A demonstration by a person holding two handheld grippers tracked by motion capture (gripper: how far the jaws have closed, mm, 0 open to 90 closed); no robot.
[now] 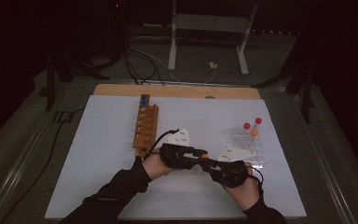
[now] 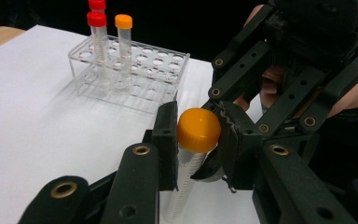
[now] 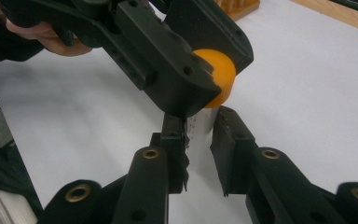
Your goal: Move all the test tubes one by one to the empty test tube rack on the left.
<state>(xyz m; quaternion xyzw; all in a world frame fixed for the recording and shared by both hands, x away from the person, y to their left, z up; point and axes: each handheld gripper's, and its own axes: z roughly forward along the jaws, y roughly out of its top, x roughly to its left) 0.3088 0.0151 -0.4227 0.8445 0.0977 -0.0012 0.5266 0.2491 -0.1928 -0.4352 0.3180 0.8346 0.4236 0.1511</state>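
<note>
The clear plastic tube with the orange screw cap (image 2: 196,140) is held upright between the two grippers, just above the white surface (image 1: 107,154) near its front edge, its long axis close to vertical. In the left gripper view, the left gripper (image 2: 196,135) has its jaws either side of the orange cap, seemingly pinching it, while the right gripper (image 3: 199,135) is closed on the ribbed tube body just below the cap, so the two come at it from opposite sides and nearly meet. That split, one on the cap and one on the body, suggests the cap is about to be twisted about the tube's own axis. Behind and to the right stands a clear plastic tube rack (image 2: 168,60) holding two red-capped tubes (image 2: 97,28) and one orange-capped tube (image 2: 123,37), most of its holes vacant. A wooden rack (image 1: 147,126) with a blue-capped tube (image 1: 143,100) at its far end lies to the left.
</note>
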